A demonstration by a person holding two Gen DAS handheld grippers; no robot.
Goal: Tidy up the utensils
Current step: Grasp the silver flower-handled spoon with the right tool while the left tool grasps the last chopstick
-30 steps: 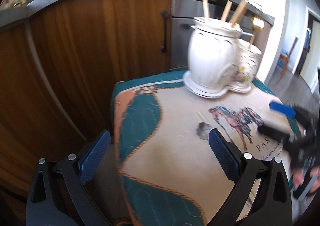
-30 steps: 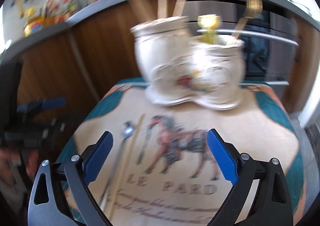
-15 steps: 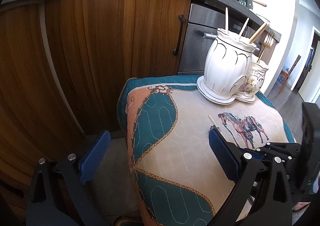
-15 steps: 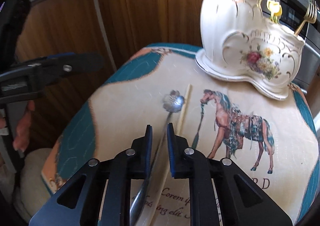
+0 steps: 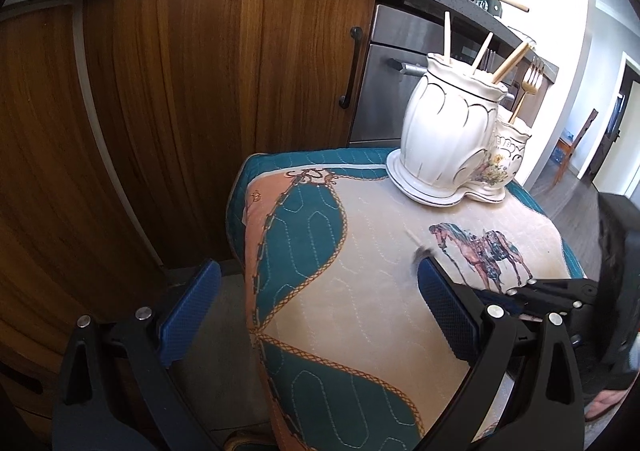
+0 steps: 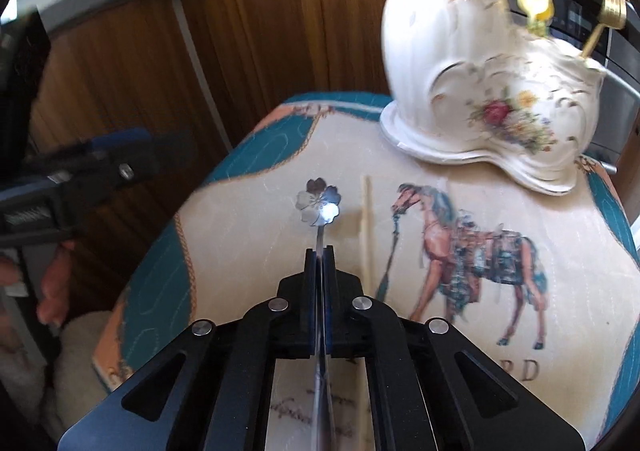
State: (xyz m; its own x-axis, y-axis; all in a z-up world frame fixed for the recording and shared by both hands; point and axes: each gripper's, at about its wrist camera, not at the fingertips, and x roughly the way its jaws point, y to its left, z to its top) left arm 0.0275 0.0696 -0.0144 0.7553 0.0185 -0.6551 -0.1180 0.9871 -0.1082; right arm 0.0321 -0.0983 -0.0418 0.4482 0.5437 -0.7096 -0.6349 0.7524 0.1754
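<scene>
One second earlier wide open, the right gripper point(image 6: 319, 257) had closed fully on the handle of the flower-headed spoon point(image 6: 319, 202) lying on the quilted cloth point(image 6: 248, 219), so lifting toward the ceramic holder point(image 6: 480, 79) could begin.

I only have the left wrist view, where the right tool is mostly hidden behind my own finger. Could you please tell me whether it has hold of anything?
Observer: Yes, the right tool is shut on the handle of a silver spoon with a flower-shaped bowl.
Operator: Thank you. Is anything lying close to it on the cloth?
Observer: One pale chopstick lies just right of it in the right wrist view, roughly parallel and not touching.
Operator: And is there more than the gold fork in the holder's lower compartment?
Observer: Yes, in the white holder, beside the gold fork, stands a yellow-topped piece. I cannot tell what it is.
</scene>
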